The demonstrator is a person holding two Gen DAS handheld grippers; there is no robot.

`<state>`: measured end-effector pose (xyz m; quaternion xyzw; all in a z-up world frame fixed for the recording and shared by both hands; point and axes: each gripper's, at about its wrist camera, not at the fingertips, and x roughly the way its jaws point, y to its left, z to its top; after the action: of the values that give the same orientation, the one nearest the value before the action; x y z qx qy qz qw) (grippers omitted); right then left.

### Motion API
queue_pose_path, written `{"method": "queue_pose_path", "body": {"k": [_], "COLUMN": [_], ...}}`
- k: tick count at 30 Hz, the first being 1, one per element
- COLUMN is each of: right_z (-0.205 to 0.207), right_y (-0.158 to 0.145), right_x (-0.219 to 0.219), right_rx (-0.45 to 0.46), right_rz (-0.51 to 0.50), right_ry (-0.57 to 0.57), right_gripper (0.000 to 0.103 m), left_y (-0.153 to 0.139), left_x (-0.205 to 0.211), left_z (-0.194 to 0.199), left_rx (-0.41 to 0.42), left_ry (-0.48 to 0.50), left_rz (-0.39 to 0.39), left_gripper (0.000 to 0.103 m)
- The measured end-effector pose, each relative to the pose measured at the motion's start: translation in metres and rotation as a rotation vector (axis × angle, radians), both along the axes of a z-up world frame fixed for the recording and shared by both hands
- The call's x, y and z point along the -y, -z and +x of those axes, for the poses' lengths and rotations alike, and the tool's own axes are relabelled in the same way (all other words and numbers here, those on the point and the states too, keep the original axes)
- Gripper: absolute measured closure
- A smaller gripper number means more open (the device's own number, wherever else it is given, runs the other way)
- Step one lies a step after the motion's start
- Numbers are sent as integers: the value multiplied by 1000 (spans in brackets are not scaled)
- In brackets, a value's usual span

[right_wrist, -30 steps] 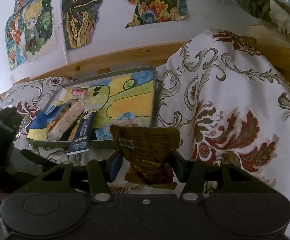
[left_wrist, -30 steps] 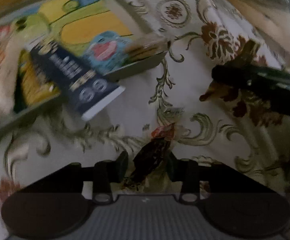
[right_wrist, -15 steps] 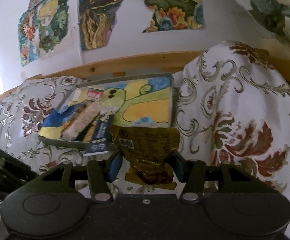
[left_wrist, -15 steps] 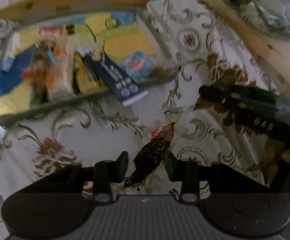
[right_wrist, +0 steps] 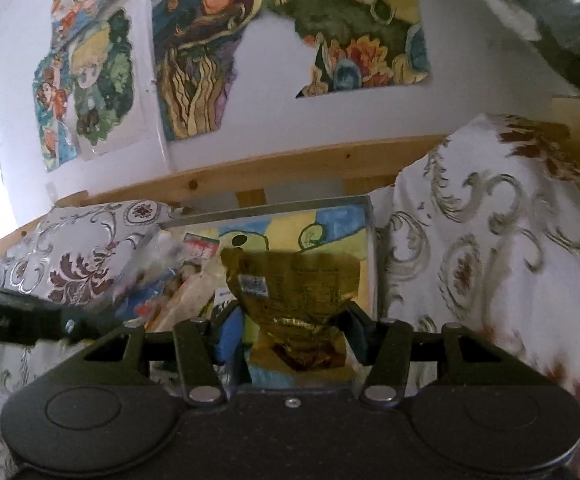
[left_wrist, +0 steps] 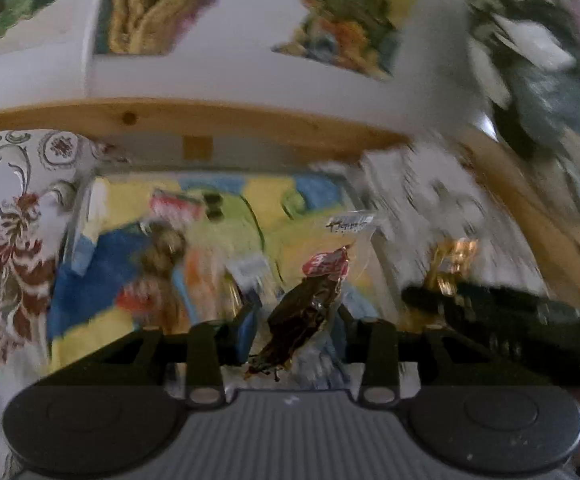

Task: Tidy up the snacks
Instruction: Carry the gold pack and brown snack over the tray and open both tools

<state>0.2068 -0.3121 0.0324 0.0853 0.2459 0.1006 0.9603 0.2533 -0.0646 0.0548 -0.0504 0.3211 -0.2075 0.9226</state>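
A shallow metal tray [right_wrist: 371,240] with a painted bottom holds a heap of snack packs [right_wrist: 178,280] at its left end, while the right gripper [right_wrist: 296,330] clenches a crinkled gold packet [right_wrist: 294,284] above it and the left gripper [left_wrist: 296,330] grips a dark brown, red-tipped packet [left_wrist: 306,312].

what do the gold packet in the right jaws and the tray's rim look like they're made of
Gold packet: apparently thin metallised plastic film, glossy; it crumples into sharp creases and glints where the jaws pinch it. Tray: the rim looks like thin grey metal with a dull sheen and a straight, crisp edge, though painted plastic can't be ruled out.
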Motion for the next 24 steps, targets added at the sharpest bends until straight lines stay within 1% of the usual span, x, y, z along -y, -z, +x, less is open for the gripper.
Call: {"method": "queue_pose_path", "body": {"k": [3, 6, 8, 11, 14, 15, 16, 17, 18, 19, 20, 22, 23, 24], "right_z": [34, 63, 79, 93, 106, 109, 111, 111, 110, 107, 103, 98, 94, 92], "right_y": [-4, -2, 1, 7, 13, 13, 13, 11, 8, 5, 0, -7, -10, -14], "right_x": [-7, -14, -19, -26, -33, -35, -36, -36, -35, -33, -31, -29, -30, -30], "right_rx": [-70, -139, -163, -185, -191, -193, -190, -183, -172, -157, -135, -103, -90, -79], "right_rz": [-30, -50, -78, -105, -127, -140, -148, -150, -144, -134, -122, -114, -114, -115], "right_ry": [-23, -37, -42, -44, -47, -44, -40, -32, -21, -13, -6, 3, 6, 8], "right_gripper": [47, 46, 45, 45, 38, 38, 38, 36, 31, 28, 23, 21, 19, 15], "left_y": [5, 13, 19, 27, 32, 32, 31, 30, 28, 26, 24, 19, 16, 14], "left_x": [8, 14, 17, 15, 6, 2, -2, -5, -9, -13, -15, -20, -22, -25], "left_z": [30, 51, 60, 69, 72, 70, 68, 65, 62, 58, 55, 50, 47, 44], "left_rx": [9, -9, -19, -43, -72, -72, -66, -56, -42, -27, -15, 7, 18, 28], "left_ry": [-52, -91, -115, -165, -200, -207, -222, -232, -239, -247, -254, -260, -265, -276], "left_rz": [25, 38, 46, 34, -15, -34, -46, -58, -70, -77, -79, -85, -89, -93], "left_gripper": [60, 58, 57, 41, 38, 33, 30, 25, 21, 21, 20, 14, 7, 1]}}
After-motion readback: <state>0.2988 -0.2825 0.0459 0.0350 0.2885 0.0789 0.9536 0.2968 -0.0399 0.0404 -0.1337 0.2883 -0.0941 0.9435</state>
